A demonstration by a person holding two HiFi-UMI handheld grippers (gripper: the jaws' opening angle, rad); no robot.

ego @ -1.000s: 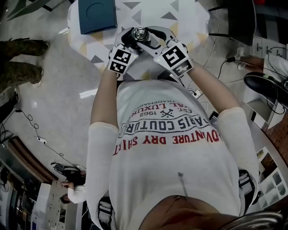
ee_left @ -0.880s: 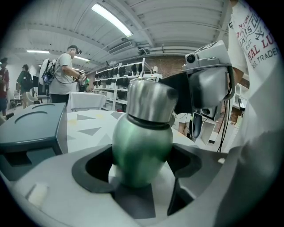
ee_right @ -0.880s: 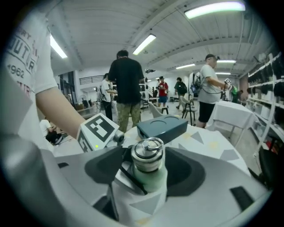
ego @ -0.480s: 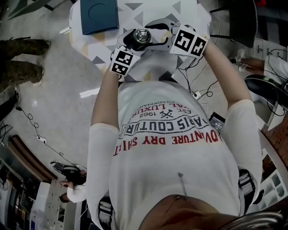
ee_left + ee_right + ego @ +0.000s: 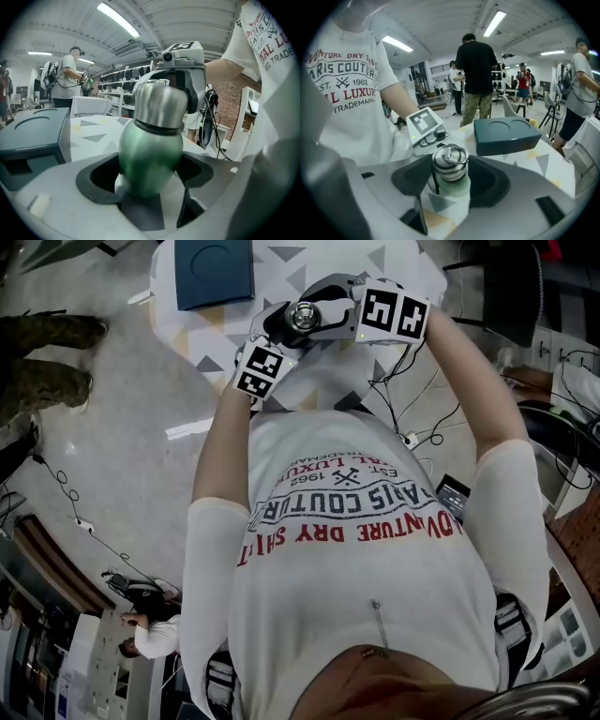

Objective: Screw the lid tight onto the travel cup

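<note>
Long ceiling strip lights (image 5: 117,18) throw a bright, even wash over both gripper views and leave soft white streaks on the steel lid (image 5: 157,105). Those two views bulge like a fisheye and go black at the corners. Up close, the green cup (image 5: 150,159) looks slightly soft. The head view is dimmer and greyish, with a pale glare streak on the floor (image 5: 187,432).

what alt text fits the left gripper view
A green metal travel cup with a brushed steel lid is clamped between the dark jaws of the left gripper. Behind it, the jaws of the right gripper, just now closing, flank the lid without gripping. A dark teal box lies on the triangle-patterned table at left.
</note>
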